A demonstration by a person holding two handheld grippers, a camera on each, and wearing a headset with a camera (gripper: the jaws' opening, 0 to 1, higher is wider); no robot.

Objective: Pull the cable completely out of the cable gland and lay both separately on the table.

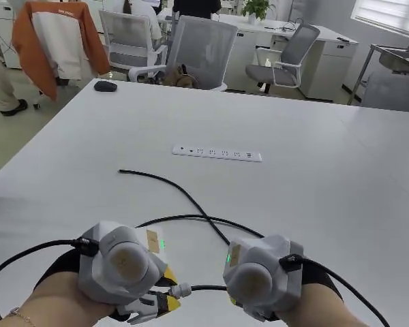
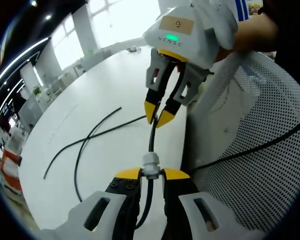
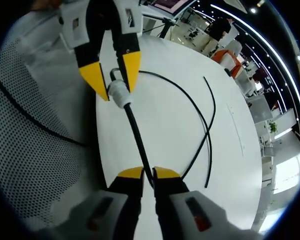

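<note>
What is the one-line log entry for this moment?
left tool: shut on cable gland | right tool: shut on cable, apart from gland | cable: threaded through gland, not out yet

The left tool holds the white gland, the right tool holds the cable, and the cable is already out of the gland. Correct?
Not quite. The cable is still through the gland, as the left gripper view shows. The left tool does hold the gland, the right tool the cable.

Bright even daylight, sharp focus, fisheye edges warped
</note>
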